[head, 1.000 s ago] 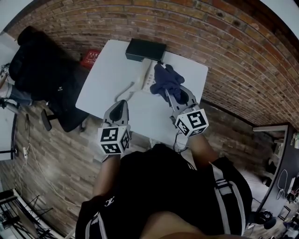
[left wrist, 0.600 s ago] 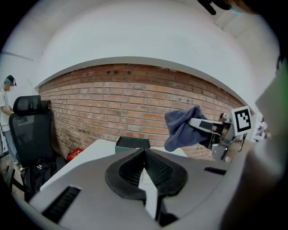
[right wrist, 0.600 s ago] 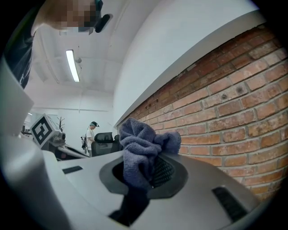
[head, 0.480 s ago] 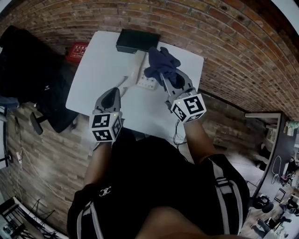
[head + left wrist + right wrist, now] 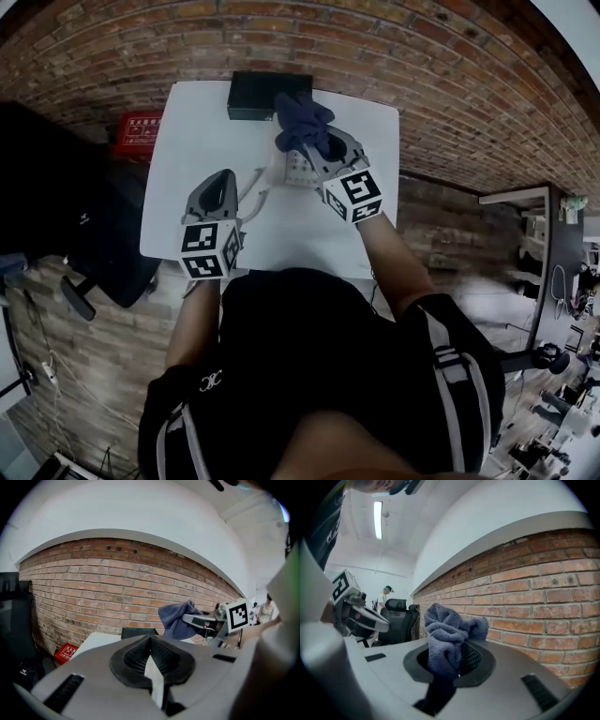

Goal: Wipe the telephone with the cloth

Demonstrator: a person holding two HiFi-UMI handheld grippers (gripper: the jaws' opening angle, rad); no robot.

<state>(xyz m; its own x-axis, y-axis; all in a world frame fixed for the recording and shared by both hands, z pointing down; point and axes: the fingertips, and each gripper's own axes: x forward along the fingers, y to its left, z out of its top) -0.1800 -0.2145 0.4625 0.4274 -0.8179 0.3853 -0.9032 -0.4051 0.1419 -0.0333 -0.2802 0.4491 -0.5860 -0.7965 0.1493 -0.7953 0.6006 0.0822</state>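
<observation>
a: what had changed over the last second?

b: the right gripper (image 5: 317,155), jaws clamped on the bunched dark blue terry cloth (image 5: 302,124), had carried it up the frame. a second before, the cloth hung over the right side of the flat white desk telephone (image 5: 296,172). now it sat at the telephone's far end, in the upper middle of the frame, right against the flat black box (image 5: 251,95) at the back of the white rectangular table (image 5: 192,155).

a: and what did that mean for the wipe?

b: i'd judge a stroke along the telephone was under way and close to its far limit. whether the cloth actually pressed on the casing, i couldn't tell.

a: the left gripper (image 5: 224,181)?

b: it had kept its place at the lower left of the telephone, just beside the white coiled cord (image 5: 255,183), jaws drawn together on nothing.

a: any room to move?

b: not much upward, since the black box and the brick wall closed that side. the table's right edge lay near the telephone, so a wide sweep there risked running off it. the left of the table was bare, and the way back down the frame was open.
</observation>
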